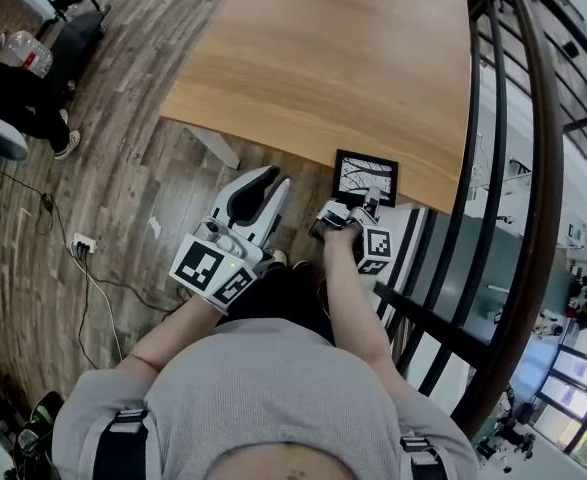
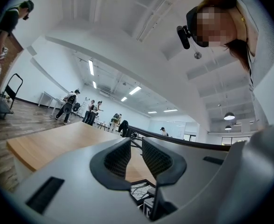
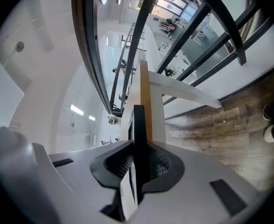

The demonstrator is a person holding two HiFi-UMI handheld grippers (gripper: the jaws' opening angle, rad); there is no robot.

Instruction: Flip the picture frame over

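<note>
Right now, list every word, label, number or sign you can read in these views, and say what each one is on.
No text can be read in any view.
On the marker cubes: black-and-white square patterns only, no characters.
On the picture frame: a line drawing, no words.
On the bottle: any print is too small to read.

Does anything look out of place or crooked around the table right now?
Only the picture frame: it juts past the near edge of the wooden table, picture side up, clamped in the right gripper. The left gripper is empty. Nothing looks spilled or damaged.
</note>
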